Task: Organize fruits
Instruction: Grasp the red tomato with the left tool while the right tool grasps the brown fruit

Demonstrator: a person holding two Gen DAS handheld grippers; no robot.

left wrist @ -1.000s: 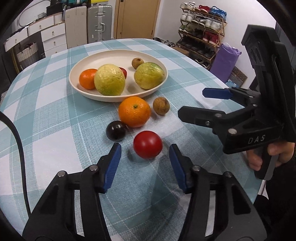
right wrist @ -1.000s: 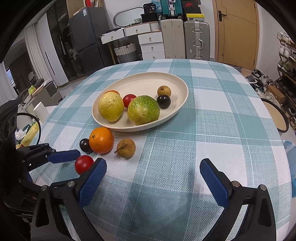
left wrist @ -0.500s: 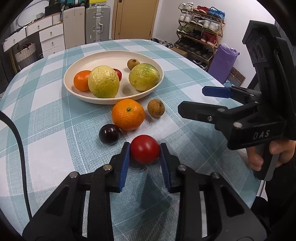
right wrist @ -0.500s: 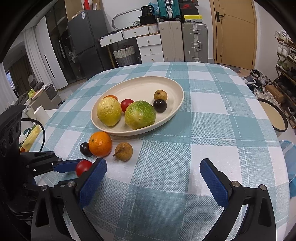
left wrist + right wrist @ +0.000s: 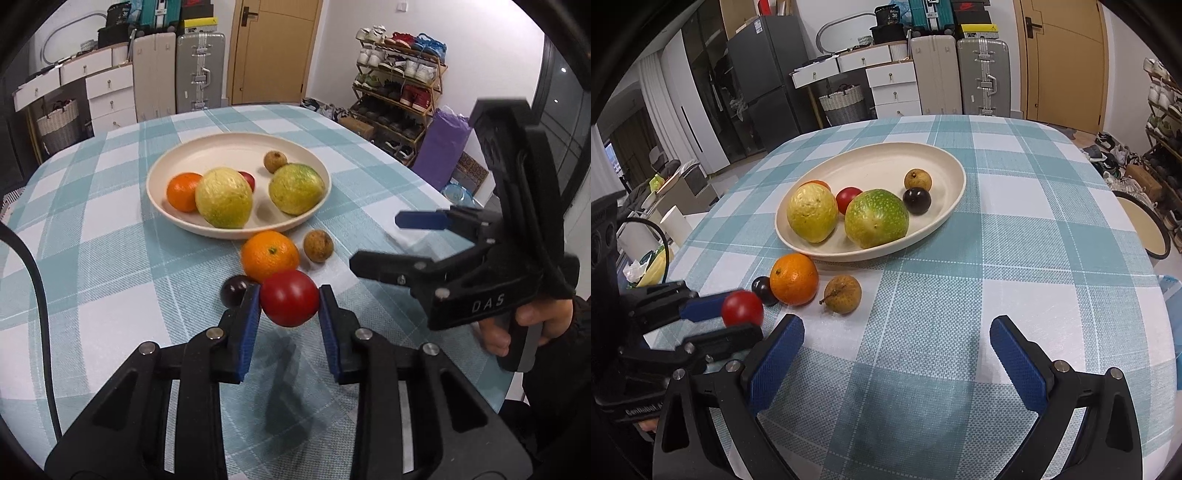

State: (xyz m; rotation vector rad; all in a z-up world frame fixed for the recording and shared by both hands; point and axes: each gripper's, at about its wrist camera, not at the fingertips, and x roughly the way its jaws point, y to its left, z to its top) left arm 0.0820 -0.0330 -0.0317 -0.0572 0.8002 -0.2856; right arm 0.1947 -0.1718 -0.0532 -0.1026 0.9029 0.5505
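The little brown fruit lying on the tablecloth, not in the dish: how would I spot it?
Find the cream oval dish on the checked tablecloth. Just in front of its near rim lies an orange; the brown fruit sits beside it. It alone there is dull, rough and stalked.

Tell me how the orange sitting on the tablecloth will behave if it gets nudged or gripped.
The orange is round with no flat side showing, so a nudge would probably roll it, likely into the dark plum or brown fruit beside it. Its dimpled peel should give the pads fair friction. It looks firm, though wider than the red fruit, needing wider jaws.
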